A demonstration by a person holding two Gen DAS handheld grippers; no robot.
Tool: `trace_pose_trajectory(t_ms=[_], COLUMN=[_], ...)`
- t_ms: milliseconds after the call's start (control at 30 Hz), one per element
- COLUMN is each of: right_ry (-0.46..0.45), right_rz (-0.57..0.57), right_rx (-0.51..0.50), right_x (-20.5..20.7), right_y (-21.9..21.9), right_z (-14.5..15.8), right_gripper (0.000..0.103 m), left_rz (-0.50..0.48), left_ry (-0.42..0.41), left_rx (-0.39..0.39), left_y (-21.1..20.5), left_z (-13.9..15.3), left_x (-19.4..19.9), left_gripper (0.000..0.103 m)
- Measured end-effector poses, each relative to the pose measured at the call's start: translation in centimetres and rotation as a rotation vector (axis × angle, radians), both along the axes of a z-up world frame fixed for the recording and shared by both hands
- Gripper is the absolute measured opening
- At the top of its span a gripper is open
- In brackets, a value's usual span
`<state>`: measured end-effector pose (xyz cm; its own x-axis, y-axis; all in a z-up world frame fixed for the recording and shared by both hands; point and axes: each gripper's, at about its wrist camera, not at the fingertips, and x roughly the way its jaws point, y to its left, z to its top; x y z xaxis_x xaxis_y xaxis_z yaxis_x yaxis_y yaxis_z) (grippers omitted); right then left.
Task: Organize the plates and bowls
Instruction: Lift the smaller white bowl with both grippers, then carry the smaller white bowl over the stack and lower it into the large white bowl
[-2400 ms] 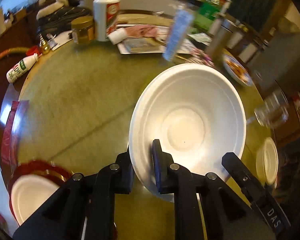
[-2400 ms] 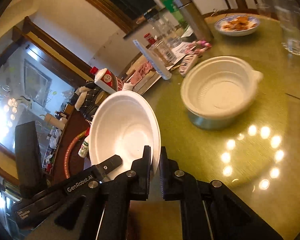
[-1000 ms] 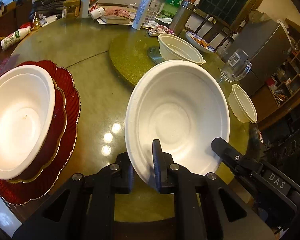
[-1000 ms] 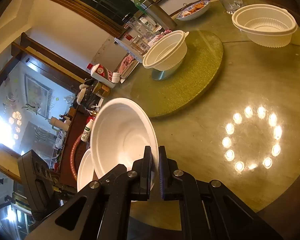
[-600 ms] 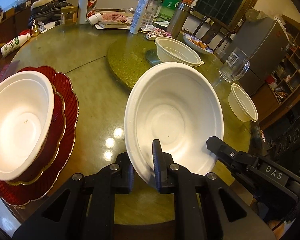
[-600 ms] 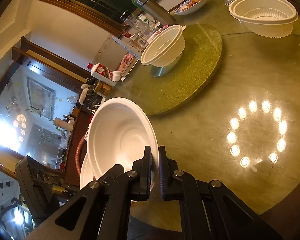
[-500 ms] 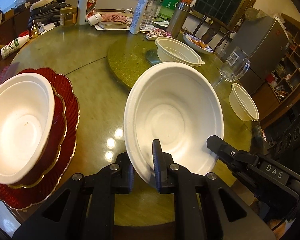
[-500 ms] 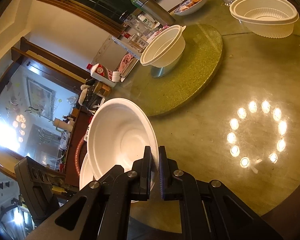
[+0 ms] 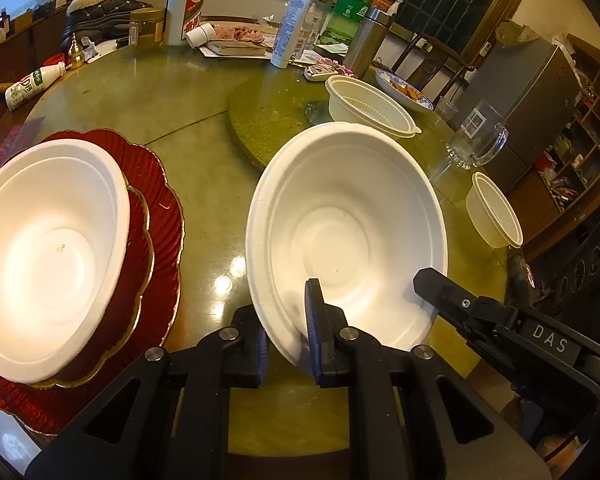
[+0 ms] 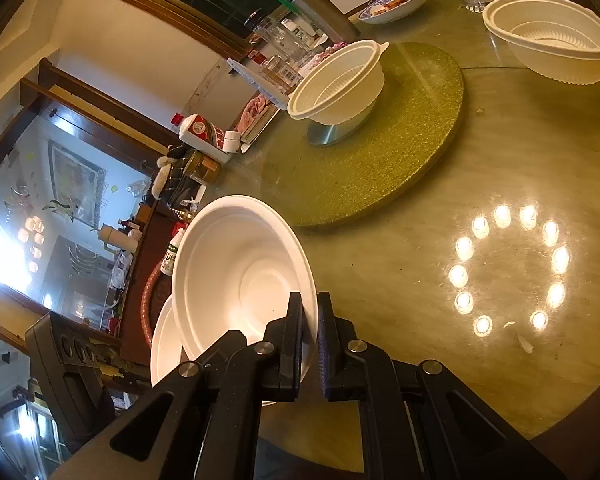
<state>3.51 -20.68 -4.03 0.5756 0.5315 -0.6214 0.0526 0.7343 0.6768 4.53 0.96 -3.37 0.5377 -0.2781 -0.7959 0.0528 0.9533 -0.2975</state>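
Observation:
A large white foam bowl (image 9: 348, 232) hangs tilted above the green table, held by both grippers. My left gripper (image 9: 286, 320) is shut on its near rim. My right gripper (image 10: 310, 320) is shut on the rim at its right side, and its black tip (image 9: 424, 276) shows in the left wrist view. To the left of the held bowl, a second white bowl (image 9: 48, 232) rests on stacked red scalloped plates (image 9: 160, 208). That lower bowl (image 10: 162, 344) peeks out beneath the held bowl (image 10: 240, 264) in the right wrist view.
A ribbed cream bowl (image 9: 364, 106) stands on the round green turntable (image 9: 268, 112); another (image 9: 494, 210) sits near the right edge beside a glass mug (image 9: 476, 140). Bottles, a book and a food dish (image 9: 404, 88) crowd the far side. Dark table rim lies close below.
Since the oldest frames both grippers have carried the bowl back from the far side to beside the red plate stack. Over the last second it has barely moved.

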Motion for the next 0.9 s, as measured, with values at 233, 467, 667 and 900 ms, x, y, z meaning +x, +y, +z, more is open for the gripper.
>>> trace_pose_trajectory(t_ms=[233, 467, 667, 900], right_ry=[-0.002, -0.062, -0.126, -0.167], right_rz=[0.002, 0.019, 0.053, 0.144], right_rx=[-0.006, -0.016, -0.017, -0.01], right_x=[0.1, 0.0, -0.2, 0.4], right_y=[0.1, 1.0, 2.4, 6.1], right_z=[0.3, 1.9, 3.9, 5.4], right_gripper=[0.007, 0.007, 0.007, 0.007], left_rz=[0.0, 0.018, 0.06, 0.15], left_ry=[-0.004, -0.069, -0.14, -0.173], left_rx=[-0.003, -0.005, 0.003, -0.011], left_y=[0.1, 0.9, 2.3, 6.3], left_z=[0.1, 2.1, 4.1, 5.4], left_x=[-0.1, -1.0, -2.2, -3.3], left_gripper=[0.014, 0.014, 0.014, 0.014])
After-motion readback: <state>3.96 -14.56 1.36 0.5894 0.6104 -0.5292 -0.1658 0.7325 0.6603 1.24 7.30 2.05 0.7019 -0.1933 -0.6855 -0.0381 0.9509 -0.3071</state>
